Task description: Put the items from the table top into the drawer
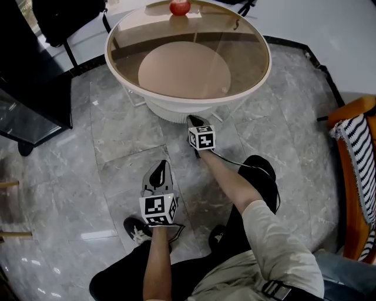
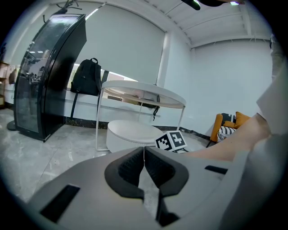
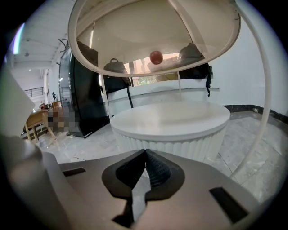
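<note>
A red apple (image 1: 180,7), round and glossy, sits at the far edge of the table top (image 1: 265,73), the only item I can see on it and the one that has to go into the drawer. The top is a round pane of tinted glass in a thick cream rim, carried on thin white legs. Under it stands a low white drum (image 3: 171,121) with a flat smooth lid and a finely ribbed side. I take this to be where the drawer sits, though no handle or seam shows from here. My right gripper (image 1: 195,120) is just beside the drum's near side, below the table's near edge, with its dark ribbed pads pressed together on nothing. My left gripper (image 1: 157,176) hangs lower and nearer to me over the grey veined marble floor (image 1: 59,176), its jaws likewise closed and empty. I judge the step in hand to be getting the drawer open, with the apple not yet touched. The next move calls for finding an edge on that ribbed face to hook or pinch and drawing it toward me, then parting one claw wide enough for the smooth apple, which may roll on the glass.
</note>
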`<state>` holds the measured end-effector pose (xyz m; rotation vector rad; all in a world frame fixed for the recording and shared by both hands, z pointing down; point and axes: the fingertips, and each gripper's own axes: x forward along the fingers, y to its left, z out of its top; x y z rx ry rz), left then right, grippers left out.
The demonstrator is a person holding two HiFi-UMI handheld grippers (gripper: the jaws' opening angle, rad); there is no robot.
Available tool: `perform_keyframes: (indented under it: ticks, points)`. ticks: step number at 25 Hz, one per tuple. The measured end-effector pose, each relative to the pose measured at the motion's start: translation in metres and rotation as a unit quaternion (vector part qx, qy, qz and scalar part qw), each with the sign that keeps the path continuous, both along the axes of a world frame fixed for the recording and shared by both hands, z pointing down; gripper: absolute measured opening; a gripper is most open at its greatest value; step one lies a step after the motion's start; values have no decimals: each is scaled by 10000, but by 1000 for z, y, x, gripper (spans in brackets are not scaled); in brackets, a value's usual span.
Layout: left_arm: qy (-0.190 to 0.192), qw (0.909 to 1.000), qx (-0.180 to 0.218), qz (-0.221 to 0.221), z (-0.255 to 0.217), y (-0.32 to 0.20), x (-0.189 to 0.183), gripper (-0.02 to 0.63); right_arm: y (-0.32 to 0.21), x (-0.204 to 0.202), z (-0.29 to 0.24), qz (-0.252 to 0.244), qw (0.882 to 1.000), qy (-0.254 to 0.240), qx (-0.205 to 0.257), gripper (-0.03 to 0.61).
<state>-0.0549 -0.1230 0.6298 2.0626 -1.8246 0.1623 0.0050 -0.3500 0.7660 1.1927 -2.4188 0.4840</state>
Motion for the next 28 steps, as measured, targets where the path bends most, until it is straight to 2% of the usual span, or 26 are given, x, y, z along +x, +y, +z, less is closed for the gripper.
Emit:
perform_keyframes:
  ticks: [7, 16, 21, 25, 28]
  points:
    - [19, 9999, -10, -123, 0, 7, -10, 23, 2, 4, -8, 74, 10000, -15, 61, 34]
    - [-142, 9998, 137, 42, -16, -24, -15, 23, 33, -12, -49, -710, 9963, -15, 479, 35]
    - [-373, 9983, 140, 434, -11, -49, -19, 23, 36, -7, -78, -1325, 9840, 441, 1110, 35]
    - [-436, 9952, 9, 871, -2, -76, -11, 23, 42, 0, -87, -1433, 9841, 500, 927, 35]
    - [-487, 9922, 100, 1140, -21, -102, -6, 23, 39, 5, -111, -1396, 9859, 401, 827, 35]
